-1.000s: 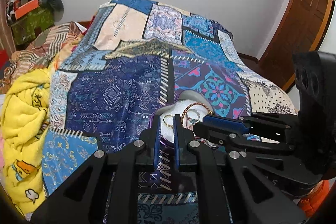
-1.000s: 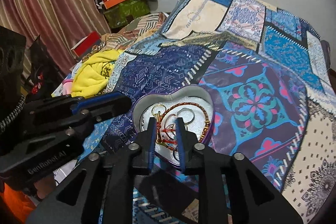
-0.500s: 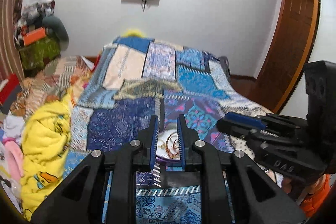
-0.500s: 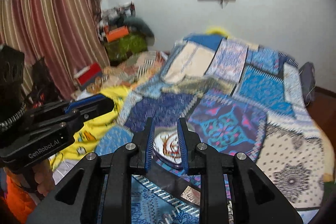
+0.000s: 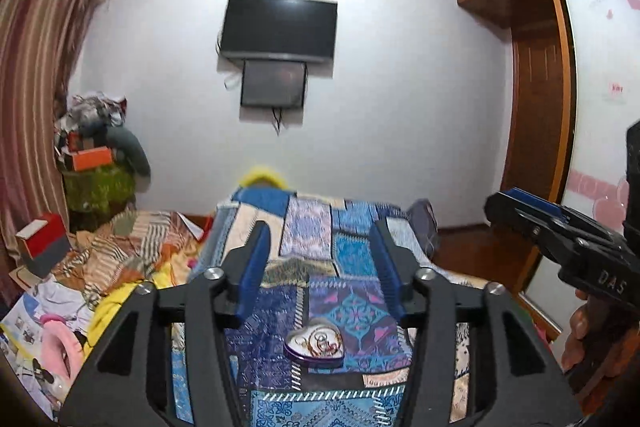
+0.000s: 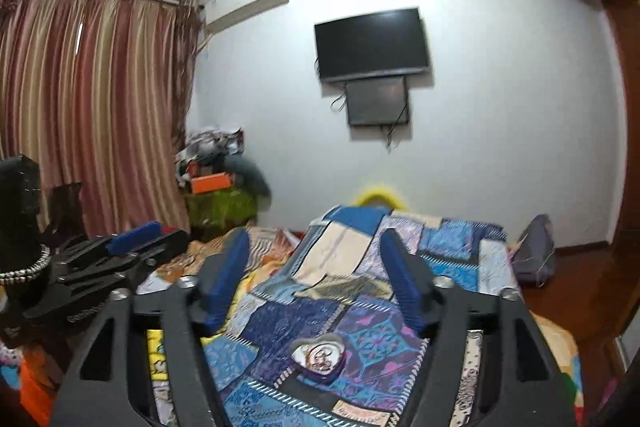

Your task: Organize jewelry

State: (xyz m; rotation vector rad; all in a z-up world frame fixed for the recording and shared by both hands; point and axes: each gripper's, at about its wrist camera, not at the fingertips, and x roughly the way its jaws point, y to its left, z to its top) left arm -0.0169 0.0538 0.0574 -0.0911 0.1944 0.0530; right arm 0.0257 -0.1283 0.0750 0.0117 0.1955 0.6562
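Note:
A heart-shaped purple tin (image 5: 315, 345) with bangles and rings inside sits on the patchwork bedspread (image 5: 316, 227), near the bed's foot. It also shows in the right wrist view (image 6: 319, 357). My left gripper (image 5: 320, 259) is open and empty, raised well back from the tin. My right gripper (image 6: 316, 267) is open and empty, also raised and back from it. The right gripper shows at the right edge of the left wrist view (image 5: 560, 235), and the left gripper at the left of the right wrist view (image 6: 104, 259).
A yellow blanket (image 5: 116, 303) and loose clothes lie left of the bed. A cluttered green stand (image 5: 98, 187) and striped curtains (image 6: 80, 107) are at the left. A TV (image 5: 278, 29) hangs on the far wall. A wooden wardrobe (image 5: 536, 147) is at the right.
Both grippers have opened wide from nearly shut and pulled up and back from the tin. The tin now looks small and far below; the jewelry stays inside it.

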